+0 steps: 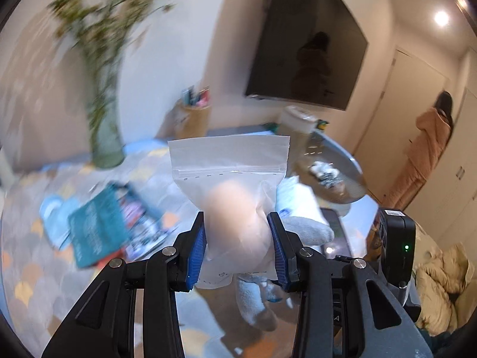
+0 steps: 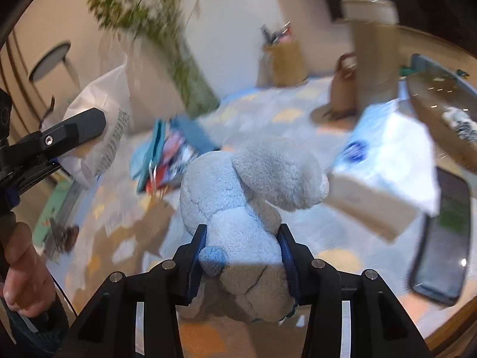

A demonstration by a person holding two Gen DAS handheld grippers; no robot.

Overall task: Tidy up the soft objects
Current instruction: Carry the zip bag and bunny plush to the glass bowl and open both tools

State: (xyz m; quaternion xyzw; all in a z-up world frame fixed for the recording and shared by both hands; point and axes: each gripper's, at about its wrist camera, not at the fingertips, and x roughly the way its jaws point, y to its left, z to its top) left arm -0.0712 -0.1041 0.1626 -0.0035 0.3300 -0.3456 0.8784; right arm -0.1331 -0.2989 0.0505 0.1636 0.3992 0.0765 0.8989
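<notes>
In the left wrist view, my left gripper [image 1: 237, 220] is shut on a clear zip bag [image 1: 229, 161] with a soft peach lump inside, held upright above the patterned cloth. In the right wrist view, that bag [image 2: 98, 104] shows at the far left beside one left finger [image 2: 77, 129] and a hand [image 2: 26, 274]. My right gripper [image 2: 244, 229] is shut on a light blue plush toy [image 2: 238, 185], its blue pads pressing into the toy's body. The same plush toy [image 1: 307, 229] peeks out behind and below the bag.
A glass vase of green branches [image 1: 105, 137] stands at the back left. Teal booklets [image 1: 95, 229] lie on the cloth. A tissue pack [image 2: 387, 155], a dark phone [image 2: 444, 238], a tall beige cylinder [image 2: 375, 53] and a round glass tray [image 1: 337, 164] are on the right. A person [image 1: 423, 155] stands far right.
</notes>
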